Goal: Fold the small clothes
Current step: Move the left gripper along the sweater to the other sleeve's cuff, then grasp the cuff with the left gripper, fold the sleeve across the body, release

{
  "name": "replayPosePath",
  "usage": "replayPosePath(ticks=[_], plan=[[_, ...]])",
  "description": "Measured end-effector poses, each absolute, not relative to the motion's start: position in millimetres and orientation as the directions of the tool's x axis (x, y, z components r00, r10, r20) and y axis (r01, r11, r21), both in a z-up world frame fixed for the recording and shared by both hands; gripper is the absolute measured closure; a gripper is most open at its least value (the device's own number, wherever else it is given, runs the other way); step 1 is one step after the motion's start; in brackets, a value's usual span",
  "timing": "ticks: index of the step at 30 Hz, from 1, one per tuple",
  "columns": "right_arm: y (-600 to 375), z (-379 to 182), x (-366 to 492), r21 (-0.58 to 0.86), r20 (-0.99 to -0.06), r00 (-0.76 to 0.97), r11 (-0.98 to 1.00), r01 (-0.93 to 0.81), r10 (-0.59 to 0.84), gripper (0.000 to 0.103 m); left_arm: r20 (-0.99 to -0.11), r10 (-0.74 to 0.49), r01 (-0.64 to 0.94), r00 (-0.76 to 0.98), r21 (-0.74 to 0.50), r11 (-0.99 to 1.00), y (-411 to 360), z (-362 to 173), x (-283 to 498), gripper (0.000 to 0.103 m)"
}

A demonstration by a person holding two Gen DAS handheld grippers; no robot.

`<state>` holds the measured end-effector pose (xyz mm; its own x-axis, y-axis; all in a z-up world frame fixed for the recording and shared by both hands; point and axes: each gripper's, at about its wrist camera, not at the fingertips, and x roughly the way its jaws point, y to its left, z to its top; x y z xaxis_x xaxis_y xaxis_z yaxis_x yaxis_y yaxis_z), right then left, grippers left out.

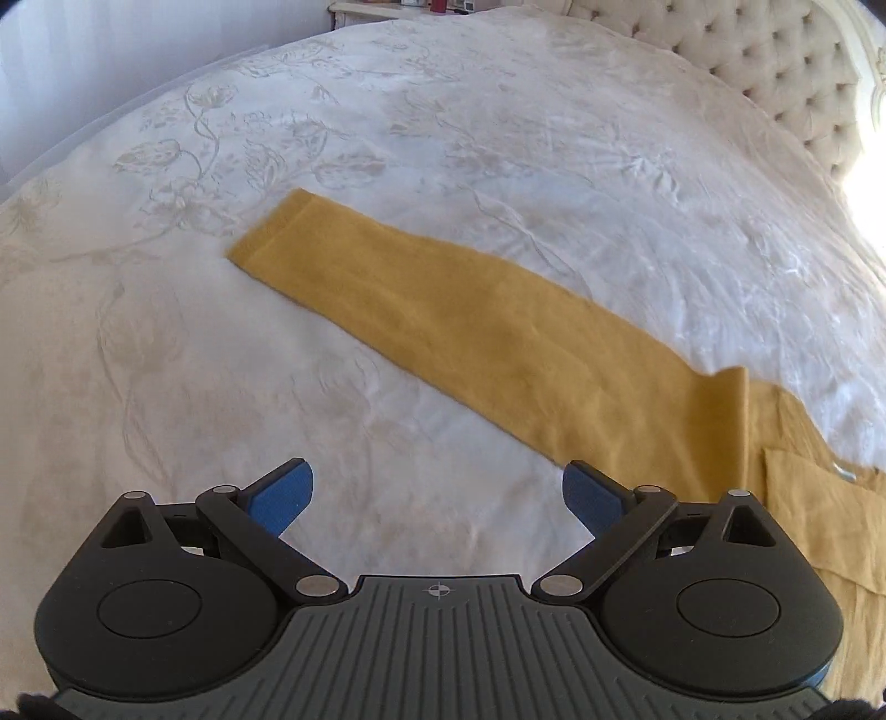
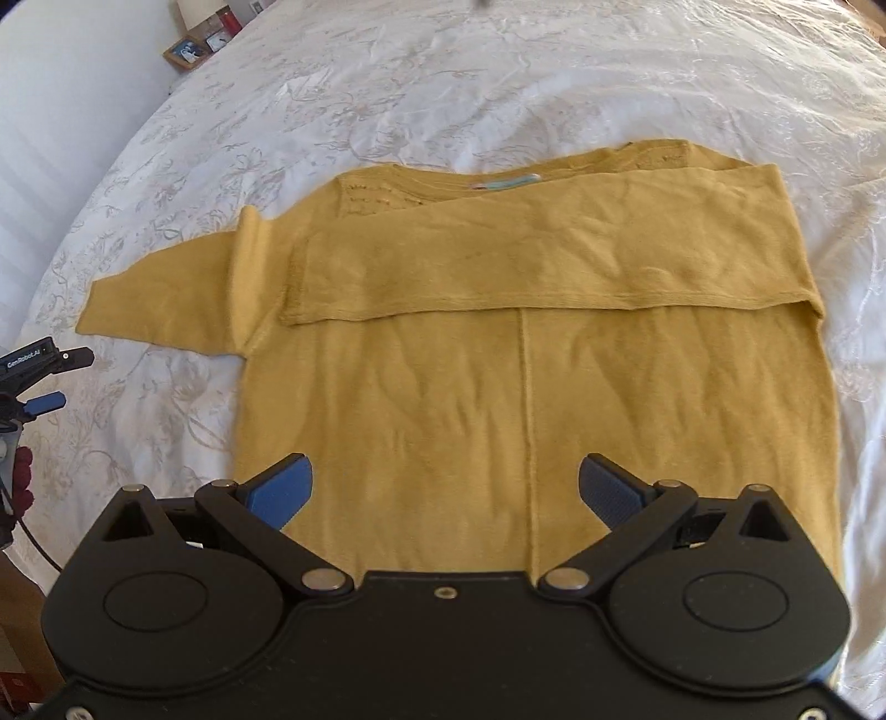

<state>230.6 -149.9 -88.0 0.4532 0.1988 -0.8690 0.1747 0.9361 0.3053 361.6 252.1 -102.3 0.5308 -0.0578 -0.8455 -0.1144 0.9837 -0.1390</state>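
A mustard yellow sweater (image 2: 498, 387) lies flat on the white bed. Its right sleeve (image 2: 554, 260) is folded across the chest. Its left sleeve (image 2: 160, 299) stretches out to the left and also shows in the left wrist view (image 1: 443, 315), running diagonally. My left gripper (image 1: 437, 498) is open and empty above the bedspread, just near of that sleeve. It also shows at the left edge of the right wrist view (image 2: 44, 382). My right gripper (image 2: 446, 493) is open and empty above the sweater's lower body.
The white floral bedspread (image 1: 387, 138) covers the bed. A tufted headboard (image 1: 775, 72) stands at the far right. A bedside table with picture frames (image 2: 194, 44) sits at the far left corner.
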Motion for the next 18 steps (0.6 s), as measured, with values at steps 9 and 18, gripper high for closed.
replayPosePath(ticks=[9, 18], plan=[[-115.2, -83.2, 273.7, 0.257, -0.889, 0.426, 0.952, 0.169, 0.165, 0.001, -0.839, -0.018, -0.135, 0.544, -0.109, 0.985, 300.6, -114.5, 432.6, 0.005], [-101.6, -95.8, 312.0, 0.232, -0.919, 0.358, 0.960, 0.159, 0.163, 0.001, -0.860, -0.043, -0.176, 0.509, -0.153, 0.972, 319.1, -159.2, 468.8, 0.000]])
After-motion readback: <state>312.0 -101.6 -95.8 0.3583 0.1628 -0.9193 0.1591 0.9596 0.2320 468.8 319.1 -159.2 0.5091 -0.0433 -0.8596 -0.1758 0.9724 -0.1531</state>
